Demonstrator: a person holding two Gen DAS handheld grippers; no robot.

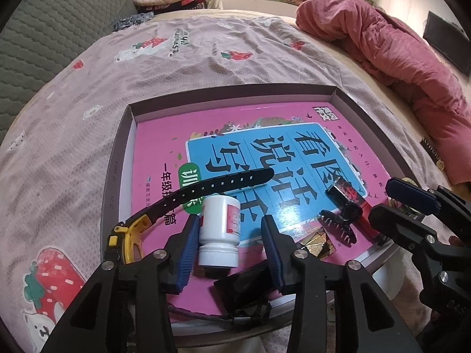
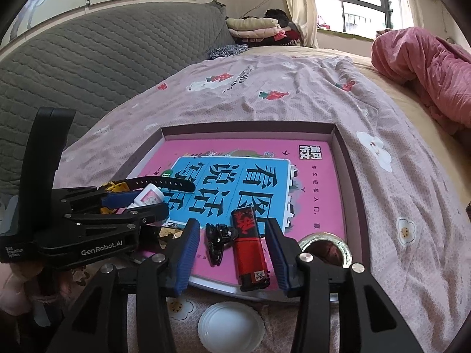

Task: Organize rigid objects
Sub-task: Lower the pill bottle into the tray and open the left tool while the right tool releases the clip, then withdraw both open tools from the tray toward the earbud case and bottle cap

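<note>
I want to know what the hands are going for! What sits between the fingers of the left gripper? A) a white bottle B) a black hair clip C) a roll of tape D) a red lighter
A: in the left wrist view the white bottle lies between the open blue fingers of the left gripper, on the pink book; the red lighter is by the right gripper.

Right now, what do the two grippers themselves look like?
Both match: the left gripper and right gripper have black angular plastic frames with silver round bolts and ribbed blue finger pads. The left one's side carries white "GenRobot.AI" lettering, seen from the right wrist.
</note>
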